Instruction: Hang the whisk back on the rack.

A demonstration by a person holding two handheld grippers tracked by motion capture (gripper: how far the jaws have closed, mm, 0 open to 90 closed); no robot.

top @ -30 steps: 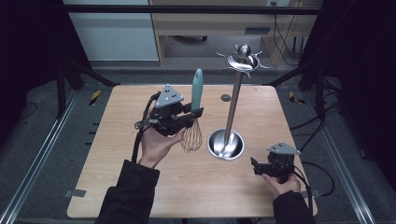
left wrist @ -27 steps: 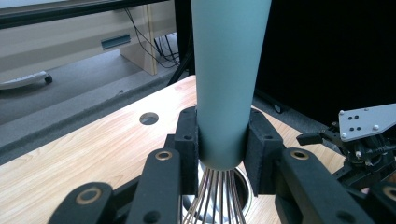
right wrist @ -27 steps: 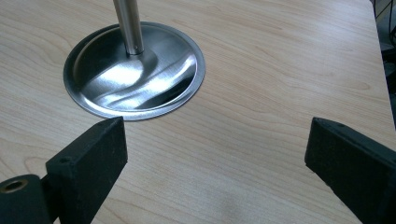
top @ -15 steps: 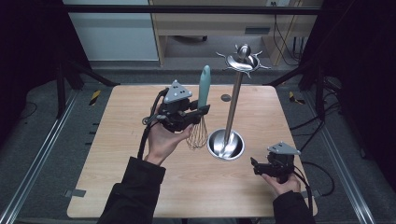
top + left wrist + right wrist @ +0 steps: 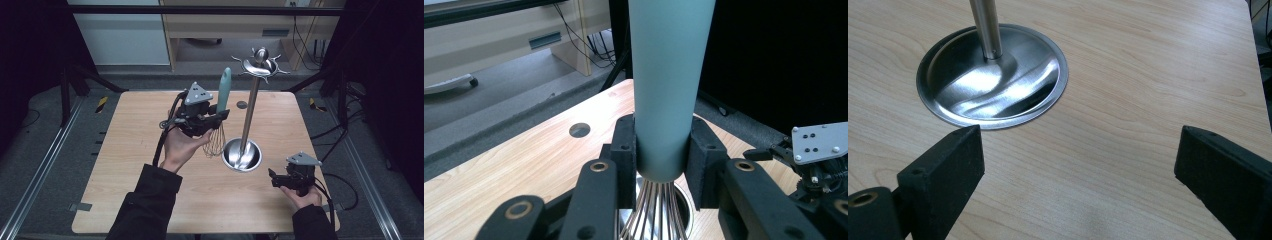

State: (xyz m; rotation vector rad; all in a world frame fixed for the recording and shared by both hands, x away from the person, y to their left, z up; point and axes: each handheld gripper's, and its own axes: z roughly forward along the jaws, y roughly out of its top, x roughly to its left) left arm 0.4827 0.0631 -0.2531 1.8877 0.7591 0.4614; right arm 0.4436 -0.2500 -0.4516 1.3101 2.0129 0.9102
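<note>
A whisk with a teal handle (image 5: 224, 90) and wire loops (image 5: 215, 141) is held upright above the table, handle up. My left gripper (image 5: 220, 119) is shut on the lower handle (image 5: 666, 100), its pads (image 5: 625, 150) clamping both sides. Just to the right stands a steel utensil stand (image 5: 251, 115) with a round base (image 5: 242, 155) and hooks at the top (image 5: 260, 65). My right gripper (image 5: 274, 178) rests low near the table's front right, open with nothing between its jaws, pointed at the stand's base (image 5: 992, 75).
The wooden table (image 5: 130, 165) has a small round hole (image 5: 242, 105) behind the stand. Metal rails and dark floor run along both sides. A wooden desk and cables stand beyond the far edge.
My left gripper has carried the whisk right and slightly higher, closer to the stand's pole. The right gripper has stayed in place.
</note>
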